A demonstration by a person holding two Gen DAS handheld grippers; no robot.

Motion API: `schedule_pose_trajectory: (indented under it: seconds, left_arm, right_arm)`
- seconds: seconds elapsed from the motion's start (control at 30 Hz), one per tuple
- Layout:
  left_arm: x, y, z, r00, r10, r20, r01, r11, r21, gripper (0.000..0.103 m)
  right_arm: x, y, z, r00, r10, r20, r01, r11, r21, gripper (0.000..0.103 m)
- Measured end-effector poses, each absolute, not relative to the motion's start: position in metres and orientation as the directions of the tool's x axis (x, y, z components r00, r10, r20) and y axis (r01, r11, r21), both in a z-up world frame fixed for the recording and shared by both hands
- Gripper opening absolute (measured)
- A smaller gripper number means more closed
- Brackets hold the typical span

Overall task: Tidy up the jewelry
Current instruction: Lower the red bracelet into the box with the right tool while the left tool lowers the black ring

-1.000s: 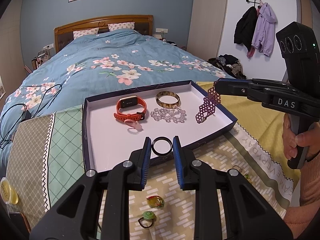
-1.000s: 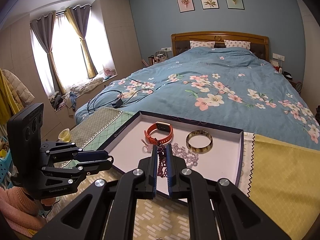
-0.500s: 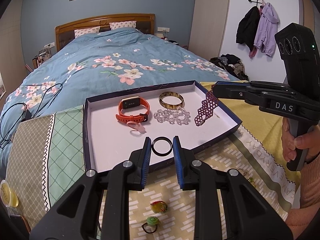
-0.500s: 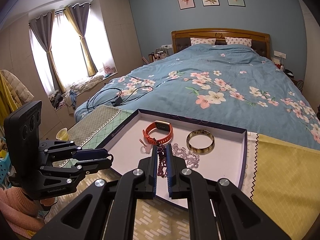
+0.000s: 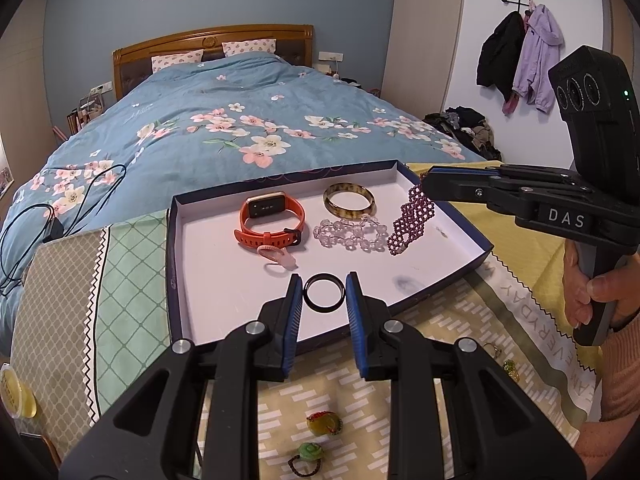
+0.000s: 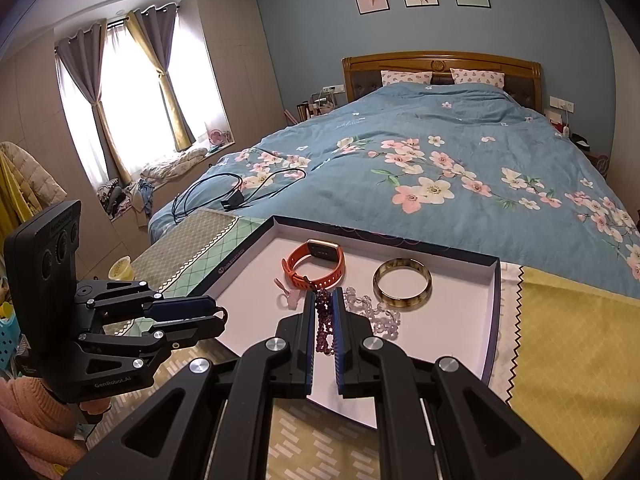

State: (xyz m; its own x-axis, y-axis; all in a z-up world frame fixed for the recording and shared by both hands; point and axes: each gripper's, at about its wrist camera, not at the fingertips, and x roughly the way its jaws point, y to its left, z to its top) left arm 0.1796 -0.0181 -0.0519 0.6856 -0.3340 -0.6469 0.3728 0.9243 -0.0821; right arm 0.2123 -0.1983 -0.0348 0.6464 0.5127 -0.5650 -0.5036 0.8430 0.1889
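Over the white tray (image 5: 224, 280), both grippers hold jewelry.
Left gripper (image 5: 323, 292) narrowly clamps a black ring (image 5: 323, 293); right gripper (image 6: 324, 312), nearly closed, pinches the purple beaded bracelet (image 5: 410, 220).

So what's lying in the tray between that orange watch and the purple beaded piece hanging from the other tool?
In the left wrist view, a clear bead bracelet lies between the orange watch and the purple beaded piece.
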Motion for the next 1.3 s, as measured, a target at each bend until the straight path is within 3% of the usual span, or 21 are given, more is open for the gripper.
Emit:
schedule_pose_trajectory:
  seconds: [1.3]
  left_arm:
    - [0.196, -0.016, -0.063, 0.681, -0.305, -0.666, 0.344, 0.936, -0.077, 0.022]
  right_arm:
    - [0.230, -0.185, -0.040, 0.622, 0.512, -0.592, -0.518, 0.836, 0.179, 0.007]
